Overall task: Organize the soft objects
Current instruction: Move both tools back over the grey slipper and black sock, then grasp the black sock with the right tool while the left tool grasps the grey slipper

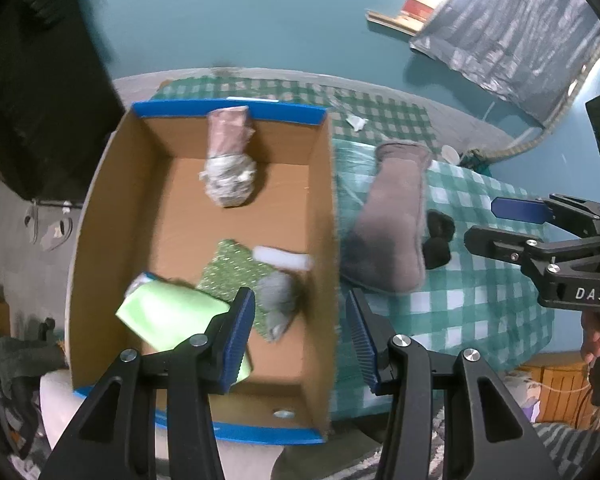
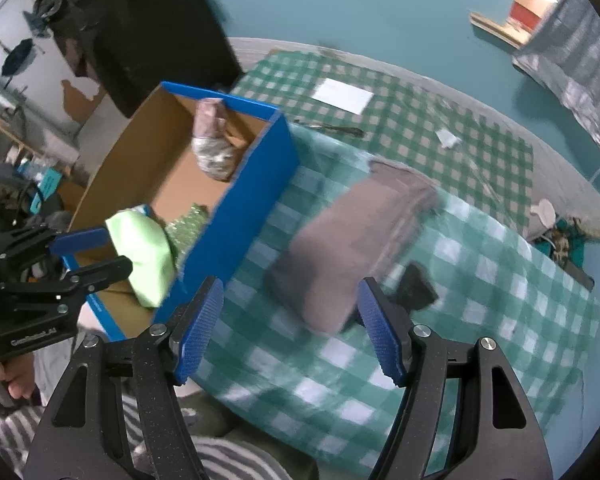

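A cardboard box with a blue rim (image 1: 228, 105) stands on the checked cloth. Inside it lie a plastic-wrapped pink and grey bundle (image 1: 230, 156), a glittery green cloth (image 1: 232, 268), a small grey soft piece (image 1: 278, 300), a white roll (image 1: 284, 258) and a pale green soft item (image 1: 168, 312). My left gripper (image 1: 300, 340) hangs open over the box's right wall, with the pale green item (image 2: 144, 244) beside its left finger, not between the pads. A long grey cushion (image 2: 348, 244) and a small black object (image 2: 416, 284) lie on the cloth. My right gripper (image 2: 290, 328) is open above the cushion's near end.
A green-checked cloth (image 2: 480, 320) covers the table, with white paper (image 2: 342, 95) and scraps at the far side. A dark cabinet (image 2: 148, 24) stands behind the box. The floor is teal, and a grey striped drape (image 1: 512, 28) hangs at the far right.
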`<state>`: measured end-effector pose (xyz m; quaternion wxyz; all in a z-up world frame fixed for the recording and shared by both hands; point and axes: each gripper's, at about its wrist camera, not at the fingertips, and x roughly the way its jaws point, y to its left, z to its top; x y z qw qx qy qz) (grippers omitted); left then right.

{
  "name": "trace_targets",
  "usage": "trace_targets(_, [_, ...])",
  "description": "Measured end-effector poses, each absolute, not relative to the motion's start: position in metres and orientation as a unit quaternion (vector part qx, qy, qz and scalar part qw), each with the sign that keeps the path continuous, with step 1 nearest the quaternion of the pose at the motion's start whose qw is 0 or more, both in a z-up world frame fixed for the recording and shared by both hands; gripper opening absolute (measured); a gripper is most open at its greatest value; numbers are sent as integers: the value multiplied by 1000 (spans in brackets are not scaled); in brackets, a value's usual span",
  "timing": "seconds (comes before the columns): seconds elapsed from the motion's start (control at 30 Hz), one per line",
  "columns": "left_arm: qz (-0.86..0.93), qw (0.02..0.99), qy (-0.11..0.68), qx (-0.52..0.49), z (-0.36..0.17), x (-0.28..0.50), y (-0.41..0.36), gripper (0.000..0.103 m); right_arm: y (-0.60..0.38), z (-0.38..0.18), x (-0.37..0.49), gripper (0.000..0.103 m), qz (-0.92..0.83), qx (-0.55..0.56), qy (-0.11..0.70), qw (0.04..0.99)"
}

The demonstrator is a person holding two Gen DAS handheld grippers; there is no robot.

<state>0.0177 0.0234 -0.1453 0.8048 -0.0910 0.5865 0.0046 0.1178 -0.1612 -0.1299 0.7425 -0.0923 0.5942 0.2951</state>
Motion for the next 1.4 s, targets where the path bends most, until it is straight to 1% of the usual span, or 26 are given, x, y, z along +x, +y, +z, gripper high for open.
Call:
trace_targets(0.53, [-34, 802, 596, -33, -145, 51, -48, 49, -236, -147, 132, 70, 243, -67, 615, 747])
trace_targets(0.83, [-40, 787, 615, -8, -159, 71, -74, 49, -259, -164, 141, 71, 225, -50, 632, 740])
trace_targets(0.93, [-40, 780, 624, 1, -166, 79, -79, 55, -264, -174, 145, 71, 218, -39, 640, 735])
trace_targets(1.0, [-36, 776, 630, 5, -171, 85, -82, 61, -265, -182, 148, 71, 212, -31, 647, 732])
trace_targets(1.07, [-37, 775, 631, 6, -174, 91, -85, 64, -266, -191, 151, 71, 207, -23, 653, 728])
trace_targets(1.4, [-42, 760, 647, 40, -202, 115, -101, 64, -255, -247, 171, 71, 191, -4, 685, 703])
